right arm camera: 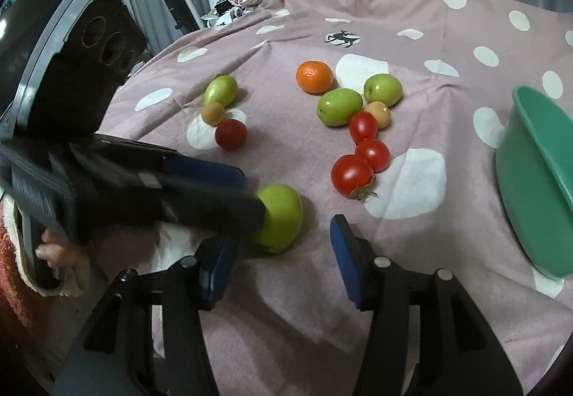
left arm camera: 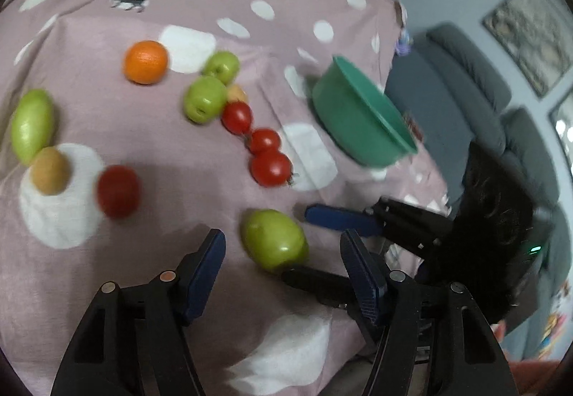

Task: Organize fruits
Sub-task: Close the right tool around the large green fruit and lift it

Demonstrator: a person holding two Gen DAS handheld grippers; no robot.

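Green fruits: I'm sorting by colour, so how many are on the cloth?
4. One between the grippers' fingers, one at the far left beside a brown fruit, and two together near the orange. None seems hidden.

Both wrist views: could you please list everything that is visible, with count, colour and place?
cloth: 1, pink with white dots, under everything
bowl: 1, green, right edge of the cloth
orange: 1, orange, far middle
green fruits: 4, green; one far left, two by the orange, one nearest
tomatoes: 4, red; one left, three in a row at the centre
small fruits: 2, yellow-brown, one in each cluster
sofa: 1, grey, background
left gripper: black, blue jaws, open at the nearest green fruit
right gripper: black, blue jaws, open at the same fruit
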